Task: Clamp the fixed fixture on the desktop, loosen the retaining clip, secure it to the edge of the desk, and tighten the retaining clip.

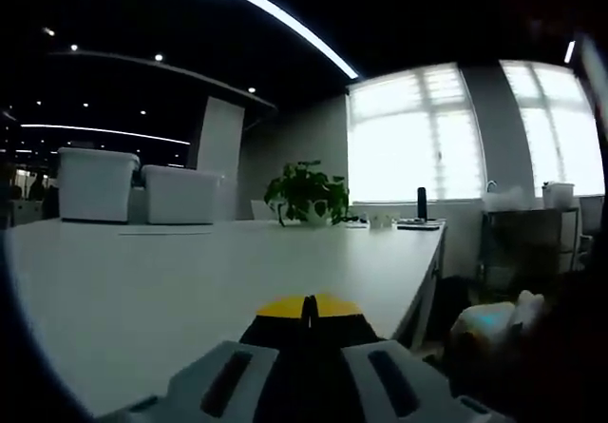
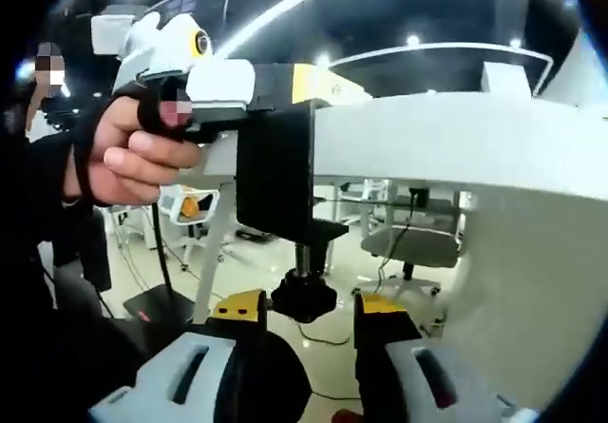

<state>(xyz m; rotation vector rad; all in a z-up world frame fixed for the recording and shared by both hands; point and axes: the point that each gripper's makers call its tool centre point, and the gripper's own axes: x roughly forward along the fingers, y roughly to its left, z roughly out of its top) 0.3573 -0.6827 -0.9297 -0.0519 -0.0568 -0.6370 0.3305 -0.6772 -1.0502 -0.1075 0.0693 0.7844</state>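
The left gripper is seen low in the left gripper view, its yellow-tipped jaws brought together with only a thin dark seam between them, laid over the near edge of a white surface; what is held cannot be made out. A potted plant is set at the far end before bright windows; two white armchairs are placed beyond on the left.

Black C-shaped fixture hung upright over the white desk edge, lower arm reaching under the desktop, threaded screw pointing down from it, round black retaining clip knob at the bottom
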